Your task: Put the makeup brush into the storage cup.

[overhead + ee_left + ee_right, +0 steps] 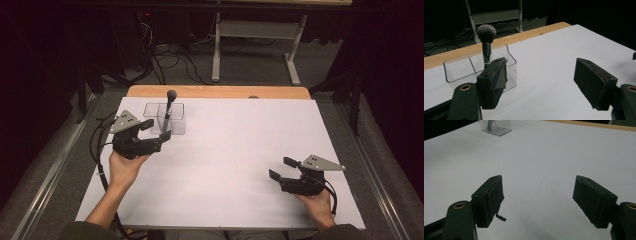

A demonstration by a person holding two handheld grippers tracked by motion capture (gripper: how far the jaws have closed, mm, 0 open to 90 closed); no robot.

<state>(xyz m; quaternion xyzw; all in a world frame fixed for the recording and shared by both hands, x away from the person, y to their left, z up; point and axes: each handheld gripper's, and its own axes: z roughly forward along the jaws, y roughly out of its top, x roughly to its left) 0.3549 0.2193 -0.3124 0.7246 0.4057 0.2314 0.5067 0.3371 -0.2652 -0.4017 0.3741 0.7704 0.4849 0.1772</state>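
- Left gripper: upper left of the high view, held in my left hand. Jaws spread wide with nothing between them. In the left gripper view, one pad stands at lower left in front of the organiser wall and the other at lower right over bare sheet; whether the near pad touches the wall I cannot tell.
- Makeup brush: upper left of the high view, standing nearly upright in the organiser, bristle head on top. In the left gripper view, its grey-tipped head and silver ferrule rise above the near jaw at upper left.
- Clear organiser: transparent box with inner dividers, upper left of the high view, just ahead of the left gripper. It appears again at the top left edge of the right gripper view.
- Right gripper: lower right of the high view, held in my right hand, well apart from the organiser. Jaws spread, empty, over bare sheet.
- White sheet: covers the table top.
- Wooden table edge: strip showing beyond the sheet, top centre.
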